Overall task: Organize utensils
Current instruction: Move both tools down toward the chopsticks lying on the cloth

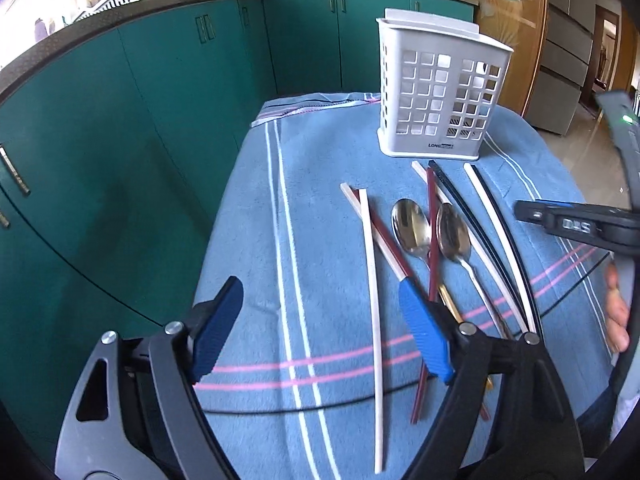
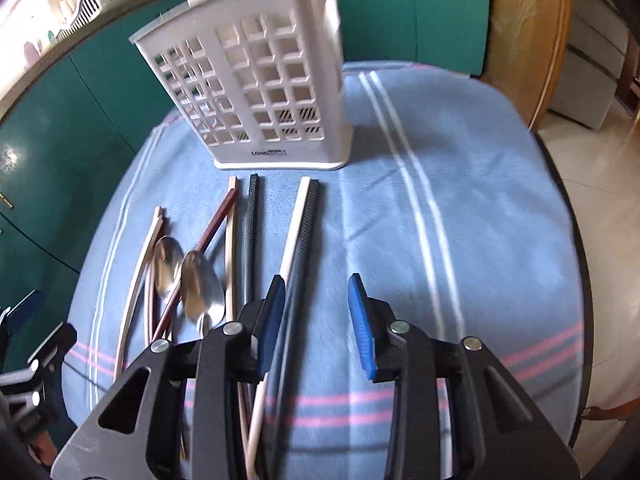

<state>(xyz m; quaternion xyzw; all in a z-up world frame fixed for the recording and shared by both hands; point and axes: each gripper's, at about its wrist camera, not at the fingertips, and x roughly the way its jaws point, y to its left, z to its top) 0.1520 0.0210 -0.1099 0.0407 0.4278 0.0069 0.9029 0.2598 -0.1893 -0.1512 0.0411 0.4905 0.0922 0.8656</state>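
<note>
A white perforated utensil holder (image 1: pixel 436 92) (image 2: pixel 256 80) stands upright at the far side of a blue striped cloth (image 1: pixel 320 200) (image 2: pixel 460 220). In front of it lie two steel spoons (image 1: pixel 412 224) (image 2: pixel 202 284) among several cream, dark red and black chopsticks. My left gripper (image 1: pixel 320 300) hangs open over the cloth, and a long cream chopstick (image 1: pixel 370 280) runs between its fingers untouched. My right gripper (image 2: pixel 316 292) is partly open above the rightmost pair. The black chopstick (image 2: pixel 304 232) passes between its pads, the cream chopstick (image 2: pixel 294 224) just under its left pad; neither is pinched.
Teal cabinets (image 1: pixel 120 120) under a dark counter curve around the left and back. A wooden door (image 1: pixel 520 20) and tiled floor lie to the right. The cloth's right half (image 2: pixel 480 280) carries nothing. A person's fingers (image 1: pixel 616 312) show at the right edge of the left wrist view.
</note>
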